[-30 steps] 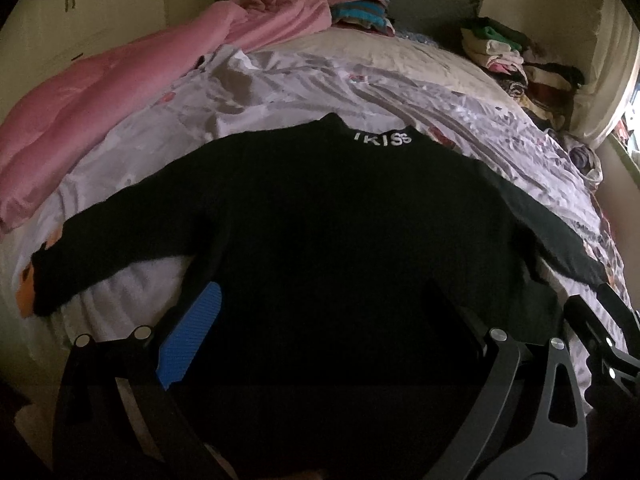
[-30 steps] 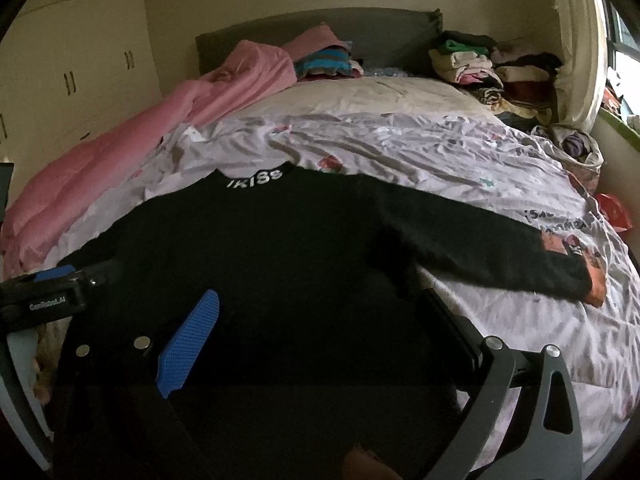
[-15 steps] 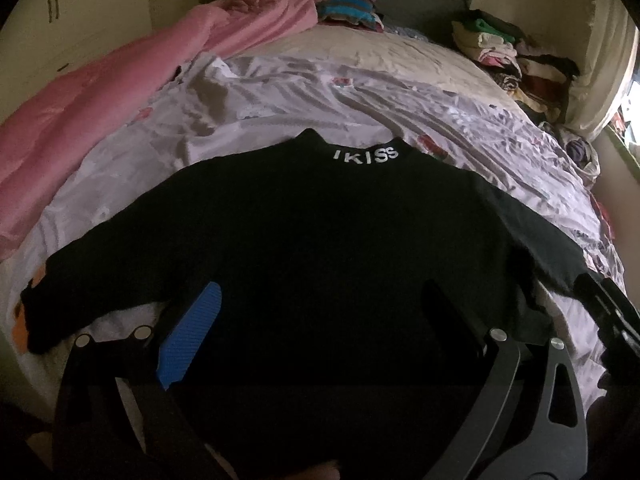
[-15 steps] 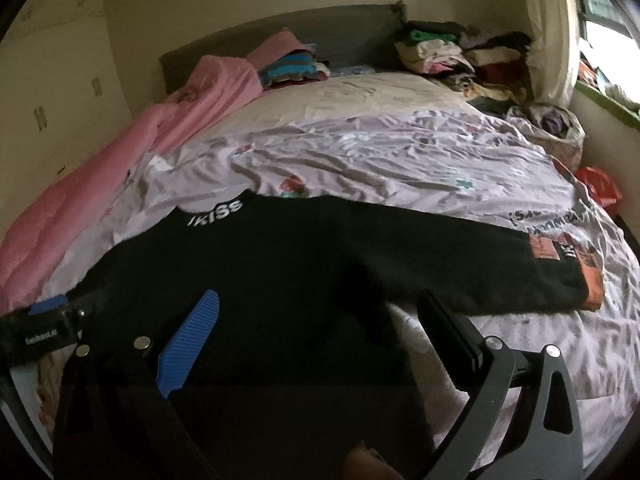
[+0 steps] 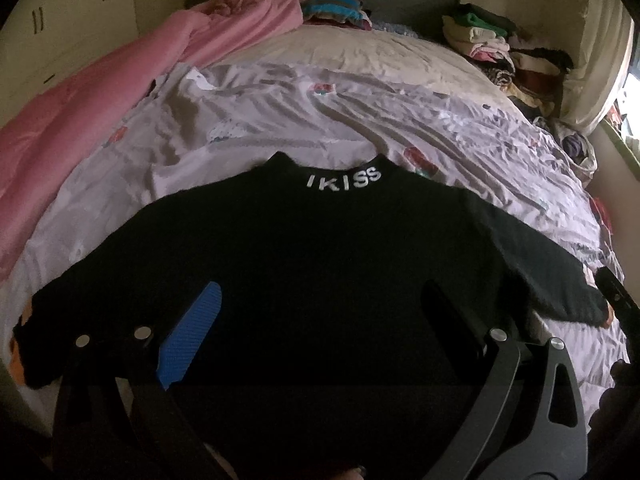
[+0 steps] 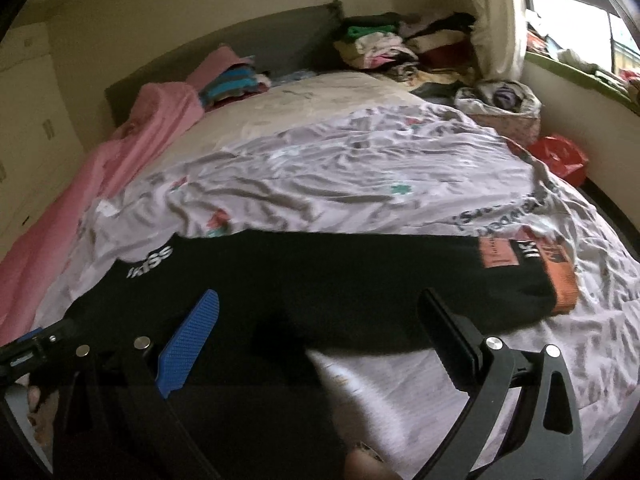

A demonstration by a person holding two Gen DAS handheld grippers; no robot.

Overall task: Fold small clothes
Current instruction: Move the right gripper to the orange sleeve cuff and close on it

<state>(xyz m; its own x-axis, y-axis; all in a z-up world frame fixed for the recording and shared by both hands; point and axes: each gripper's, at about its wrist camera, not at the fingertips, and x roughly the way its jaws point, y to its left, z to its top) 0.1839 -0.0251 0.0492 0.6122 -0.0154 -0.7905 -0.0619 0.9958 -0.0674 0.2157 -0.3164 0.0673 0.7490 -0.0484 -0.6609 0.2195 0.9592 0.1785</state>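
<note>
While the bed (image 5: 360, 52) fills both views, its crumpled lilac printed sheet (image 5: 460, 132) carries dark lettering near the right edge that is too warped to read. Pink duvet (image 5: 100, 92) bunched along the left side; piles of clothes (image 5: 500, 48) at the headboard. Black sweater (image 5: 320, 260) lies flat on the sheet at the near end of the bed, collar away from the cameras, both sleeves spread out sideways. White collar text reads "IKISS". Right cuff (image 6: 560, 276) is orange, with an orange patch and white letters beside it, only partly legible. Left gripper (image 5: 324, 304) hovers over the sweater body, fingers spread wide, nothing between them. Right gripper (image 6: 320, 312) points over the right sleeve near the armpit, fingers (image 6: 188, 344) likewise spread, empty. Left gripper's body shows at the left edge of the right view.
</note>
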